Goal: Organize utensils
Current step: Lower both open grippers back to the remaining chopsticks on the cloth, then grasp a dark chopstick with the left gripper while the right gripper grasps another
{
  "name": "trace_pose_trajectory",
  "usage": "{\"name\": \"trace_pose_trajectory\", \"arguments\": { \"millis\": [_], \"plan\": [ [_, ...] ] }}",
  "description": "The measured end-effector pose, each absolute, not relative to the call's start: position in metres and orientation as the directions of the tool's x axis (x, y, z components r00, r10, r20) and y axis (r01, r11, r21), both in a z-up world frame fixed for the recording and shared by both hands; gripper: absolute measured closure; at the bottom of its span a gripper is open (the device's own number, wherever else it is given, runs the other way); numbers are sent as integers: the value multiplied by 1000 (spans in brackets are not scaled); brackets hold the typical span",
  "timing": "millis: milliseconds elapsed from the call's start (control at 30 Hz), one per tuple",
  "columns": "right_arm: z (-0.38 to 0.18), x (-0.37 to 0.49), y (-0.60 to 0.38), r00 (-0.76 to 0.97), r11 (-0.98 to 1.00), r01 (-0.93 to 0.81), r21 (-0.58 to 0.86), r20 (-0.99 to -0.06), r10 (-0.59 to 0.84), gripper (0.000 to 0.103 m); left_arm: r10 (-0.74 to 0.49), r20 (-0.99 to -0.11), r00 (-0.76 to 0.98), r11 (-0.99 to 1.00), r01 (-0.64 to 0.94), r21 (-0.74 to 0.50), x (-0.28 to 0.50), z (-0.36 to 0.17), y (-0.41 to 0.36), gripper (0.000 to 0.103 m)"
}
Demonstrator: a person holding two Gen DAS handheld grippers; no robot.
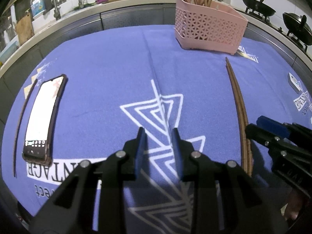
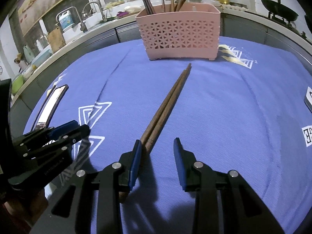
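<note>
Chopsticks [image 2: 165, 105], 2 of them, dark brown and lying side by side and touching, rest flat on the blue cloth [image 2: 224, 117] that covers the counter; their long axis runs from just under the right gripper [image 2: 157, 142] away toward the pink basket [image 2: 178, 33], thin tips nearest the basket but short of it, thick ends nearest the person; the basket stands upright at the far edge of the cloth and already holds several upright chopsticks and utensils. In the right wrist view the thick ends pass close beside and partly under the left-hand blue pad, so the pair sits off-centre in the gap, toward that pad and not midway; the fingers stand parted with nothing clamped between them, the far pad well clear of the wood; whether the near pad touches the wood I cannot tell. The left gripper [image 1: 158, 134] hovers over the white triangle print in the middle of the cloth, its fingers also parted and empty; from its view the chopsticks lie off to its right, lengthwise away from it, with the right gripper beside their near end. The right hand is plainly the nearer one; I judge the coming grasp turns on shifting it sideways to centre the pair, the fingers closing across the long axis. A phone [image 1: 43, 117] and 1 thin dark stick [image 1: 22, 117] lie at the cloth's left edge.
</note>
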State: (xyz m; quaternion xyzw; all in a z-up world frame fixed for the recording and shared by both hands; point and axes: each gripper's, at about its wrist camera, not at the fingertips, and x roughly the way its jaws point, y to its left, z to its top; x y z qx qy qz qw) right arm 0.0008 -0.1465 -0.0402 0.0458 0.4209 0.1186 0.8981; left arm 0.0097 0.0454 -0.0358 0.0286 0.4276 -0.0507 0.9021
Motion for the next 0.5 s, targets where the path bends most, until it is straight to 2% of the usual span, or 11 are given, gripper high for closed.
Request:
{"name": "trace_pose_trajectory", "arguments": {
  "millis": [267,500],
  "plan": [
    [-39,-1,-138,626,971,-195,138,-745,231,68,-61,-774,630,993,114,14,10,-35,45,76],
    [-39,-3,-158,628,976,-150,155,-748,215,68,-57,-776,628,994,110,15,10,-35,43,76]
  ]
}}
